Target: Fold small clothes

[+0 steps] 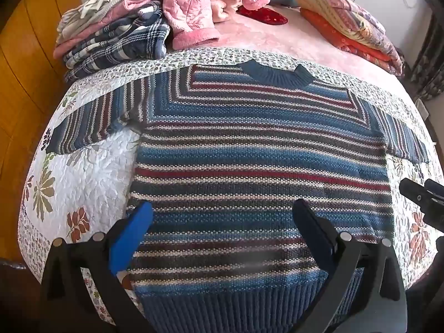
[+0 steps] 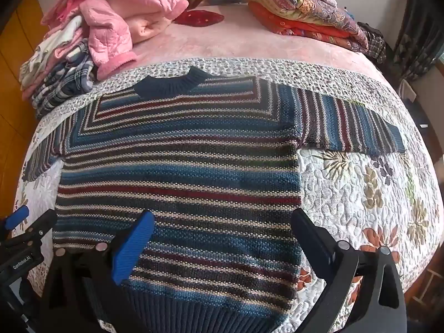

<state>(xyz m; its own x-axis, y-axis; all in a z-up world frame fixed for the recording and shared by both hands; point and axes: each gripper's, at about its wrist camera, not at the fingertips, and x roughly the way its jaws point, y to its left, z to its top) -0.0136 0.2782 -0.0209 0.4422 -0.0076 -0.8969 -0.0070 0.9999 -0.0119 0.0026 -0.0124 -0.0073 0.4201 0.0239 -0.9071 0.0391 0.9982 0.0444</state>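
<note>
Both tongs stand apart, gripping nothing: the left gripper (image 1: 222, 222) above the sweater's (image 1: 249, 152) hem on its left half, the right gripper (image 2: 222, 222) above the right half. The sweater lies flat on the quilt (image 1: 83, 172) ahead, sleeves spread sideways, collar farthest. Beyond, clothes piles (image 1: 116, 30) sit on a pink blanket (image 1: 291, 41).
</note>
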